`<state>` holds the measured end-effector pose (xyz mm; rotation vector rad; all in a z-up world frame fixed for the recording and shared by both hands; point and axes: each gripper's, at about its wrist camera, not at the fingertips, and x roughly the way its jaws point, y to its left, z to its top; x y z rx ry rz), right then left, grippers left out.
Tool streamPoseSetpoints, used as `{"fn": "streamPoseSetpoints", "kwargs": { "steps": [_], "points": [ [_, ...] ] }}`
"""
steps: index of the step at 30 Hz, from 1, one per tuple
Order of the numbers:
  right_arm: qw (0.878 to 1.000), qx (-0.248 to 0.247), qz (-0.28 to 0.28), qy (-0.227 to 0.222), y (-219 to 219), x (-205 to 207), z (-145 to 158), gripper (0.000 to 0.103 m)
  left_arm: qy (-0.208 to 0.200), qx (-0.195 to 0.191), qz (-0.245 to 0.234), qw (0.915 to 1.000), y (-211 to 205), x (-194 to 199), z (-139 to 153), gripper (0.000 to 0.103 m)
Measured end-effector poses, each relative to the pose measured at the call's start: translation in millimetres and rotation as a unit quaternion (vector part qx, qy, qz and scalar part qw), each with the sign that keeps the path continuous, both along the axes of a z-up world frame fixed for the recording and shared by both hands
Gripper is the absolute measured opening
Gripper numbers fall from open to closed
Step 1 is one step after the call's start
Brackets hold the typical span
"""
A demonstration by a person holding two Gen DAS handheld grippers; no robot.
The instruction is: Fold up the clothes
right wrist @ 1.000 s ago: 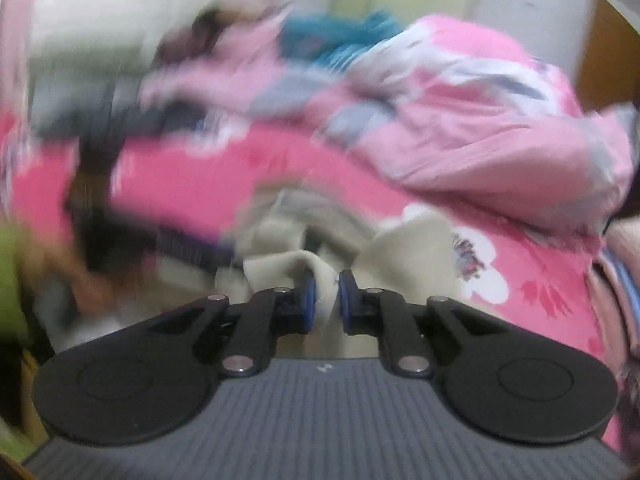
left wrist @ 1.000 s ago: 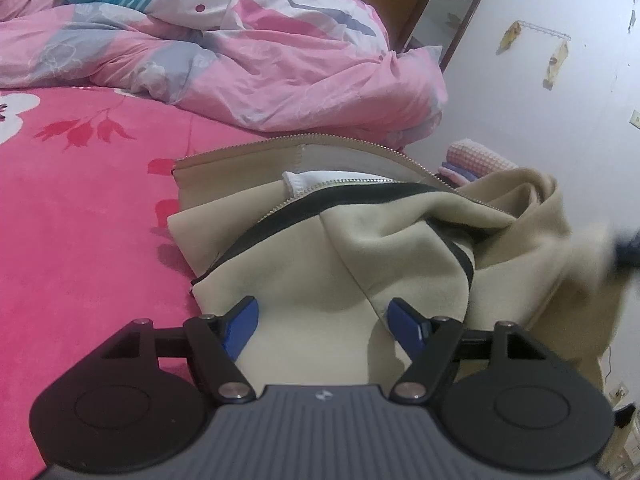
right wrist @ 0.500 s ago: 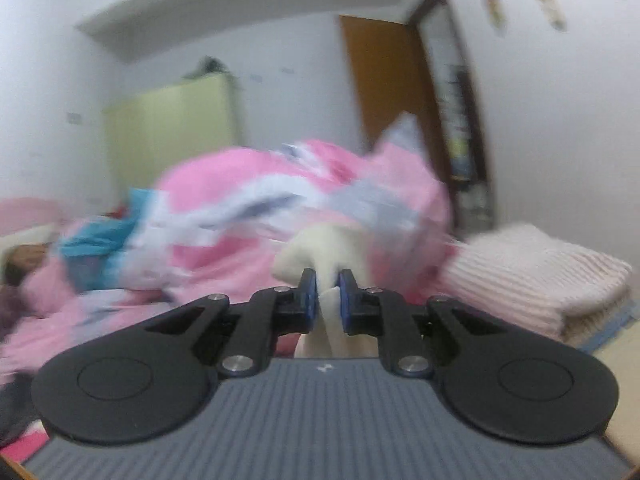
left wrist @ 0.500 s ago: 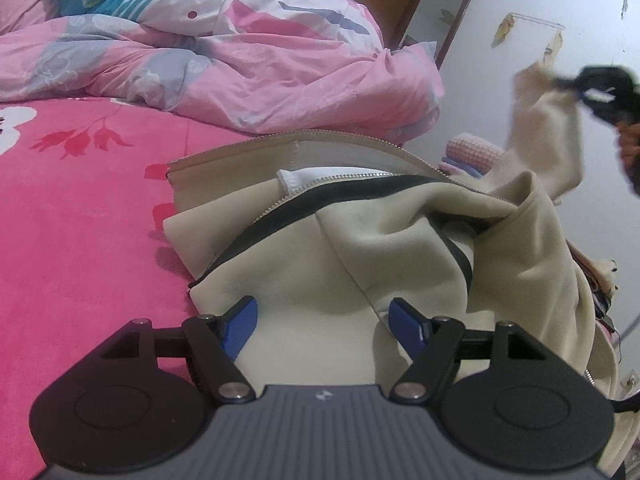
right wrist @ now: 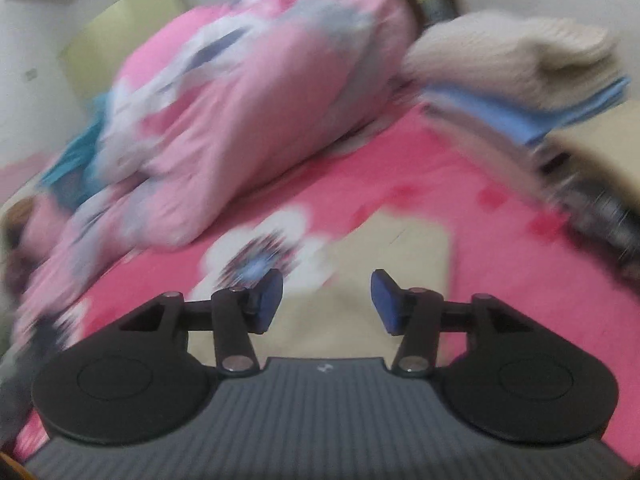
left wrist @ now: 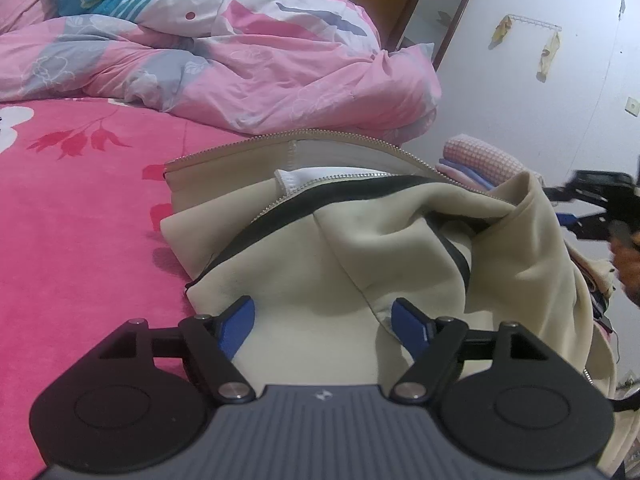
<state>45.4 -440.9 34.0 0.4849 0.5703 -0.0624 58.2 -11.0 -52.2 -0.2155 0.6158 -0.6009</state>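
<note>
The left gripper [left wrist: 322, 316] has its jaws spread wide and holds nothing. Both blue pads [left wrist: 236, 326] rest over the near part of the jacket [left wrist: 304, 264]; contact with the fabric cannot be confirmed.

The jacket is beige fleece with a black band and a metal zipper [left wrist: 280, 138] along its far edge. It lies crumpled on the pink sheet [left wrist: 72, 216], at the right side of the bed. A white inner label or lining shows at the opening. The right part of the jacket is bunched and drapes over the bed edge.

The right gripper [right wrist: 326, 298] is also released, jaws apart and empty. It appears in the left wrist view at the right edge [left wrist: 592, 204], just beside the bunched part of the jacket. The right wrist view is motion-blurred. In it, a flat beige panel [right wrist: 384, 264] lies on the sheet directly ahead of the open jaws.

A pink quilt [left wrist: 224, 56] is heaped at the far side of the bed. A stack of folded items [right wrist: 516, 68] sits far right.
</note>
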Motion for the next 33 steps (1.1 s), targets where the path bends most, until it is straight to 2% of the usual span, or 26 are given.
{"fn": "streamPoseSetpoints", "kwargs": {
  "steps": [3, 5, 7, 8, 9, 10, 17, 20, 22, 26, 28, 33],
  "points": [
    [0.998, 0.035, 0.054, 0.022, 21.5, -13.0, 0.1, 0.049, -0.002, -0.003, 0.0, 1.0, 0.6, -1.0, -0.7, 0.077],
    [0.996, 0.037, 0.071, 0.043, 34.0, -16.2, -9.3, 0.049, -0.005, -0.006, 0.001, 1.0, 1.2, -2.0, -1.6, 0.077],
    [0.995, 0.03, 0.09, 0.028, 45.8, -25.8, -2.9, 0.047, -0.009, -0.008, 0.003, 0.9999, 2.3, -3.9, -2.0, 0.077],
    [0.994, 0.027, 0.1, 0.02, 51.6, -30.7, 0.4, 0.037, -0.012, -0.009, 0.004, 0.9999, 2.9, -5.0, -2.2, 0.077],
    [0.994, 0.023, 0.11, 0.013, 57.5, -35.5, 3.6, 0.011, -0.014, -0.011, 0.005, 0.9998, 3.5, -5.9, -2.4, 0.077],
    [0.993, 0.02, 0.12, 0.005, 63.3, -40.3, 6.8, 0.005, -0.014, -0.013, 0.005, 0.9998, 4.2, -6.3, -2.6, 0.077],
    [0.981, -0.004, 0.189, -0.048, 104.6, -74.8, 29.9, 0.002, -0.007, -0.029, 0.01, 0.9995, 9.8, -4.6, -2.9, 0.077],
    [0.964, -0.014, 0.248, -0.097, 137.1, -112.8, 55.8, 0.002, -0.006, -0.04, 0.017, 0.999, 14.5, -4.9, -2.8, 0.077],
    [0.954, -0.006, 0.28, -0.103, 156.9, -129.7, 55.8, 0.002, -0.01, -0.052, 0.032, 0.9981, 21.2, -6.4, -2.2, 0.077],
    [0.935, -0.007, 0.346, -0.079, 206.2, -149.2, 20.9, 0.002, -0.003, -0.075, 0.065, 0.9951, 41.4, -5.6, -0.7, 0.077],
    [0.928, 0.013, 0.369, -0.041, 228.5, -148.4, -14.8, 0.004, -0.005, -0.082, 0.08, 0.9934, 51.7, -6.0, 1.3, 0.077],
    [0.946, 0.017, 0.312, 0.082, 254.9, -141.6, -83.7, 0.007, -0.04, -0.062, 0.088, 0.9934, 63.6, -15.5, 18.2, 0.077]
  ]
}}
